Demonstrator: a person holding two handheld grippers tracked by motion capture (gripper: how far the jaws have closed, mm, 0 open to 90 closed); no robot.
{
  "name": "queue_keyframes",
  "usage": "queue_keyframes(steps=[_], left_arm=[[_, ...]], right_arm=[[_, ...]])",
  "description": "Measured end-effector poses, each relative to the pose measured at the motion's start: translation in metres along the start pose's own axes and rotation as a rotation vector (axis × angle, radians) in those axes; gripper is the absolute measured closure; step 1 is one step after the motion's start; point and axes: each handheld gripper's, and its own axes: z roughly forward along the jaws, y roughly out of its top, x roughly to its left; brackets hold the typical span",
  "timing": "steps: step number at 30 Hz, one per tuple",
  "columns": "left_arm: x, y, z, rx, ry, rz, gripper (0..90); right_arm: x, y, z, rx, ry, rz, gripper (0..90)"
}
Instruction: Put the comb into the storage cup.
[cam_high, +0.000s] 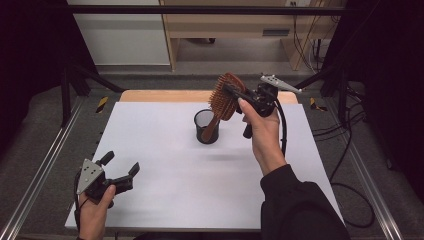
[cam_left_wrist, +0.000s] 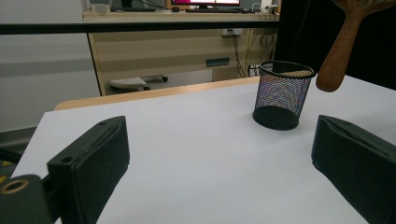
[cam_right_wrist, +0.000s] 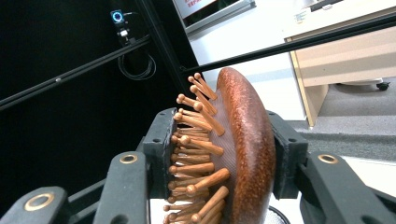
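Observation:
A wooden hairbrush (cam_high: 223, 97) with wooden bristles hangs above the table, handle pointing down toward a black mesh cup (cam_high: 206, 126). My right gripper (cam_high: 233, 93) is shut on the brush head: in the right gripper view one pad presses the bristles and the other the smooth back of the hairbrush (cam_right_wrist: 238, 149). The handle tip (cam_left_wrist: 337, 56) hovers just beside the rim of the mesh cup (cam_left_wrist: 281, 94), outside it. My left gripper (cam_high: 121, 167) rests low at the table's near left corner, open, with nothing between its fingers (cam_left_wrist: 91, 165).
The white table top (cam_high: 165, 170) has a wooden strip along its far edge. Black frame bars and cables stand around the table. A cabinet and a desk lie beyond the far edge.

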Motion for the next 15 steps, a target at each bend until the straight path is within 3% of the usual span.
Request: queue_keyframes(steps=[15], left_arm=[[0.000,0.000,-0.001,-0.007,-0.004,0.010,4.6]], right_arm=[[0.001,0.012,0.007,-0.012,-0.006,-0.002,51.6]])
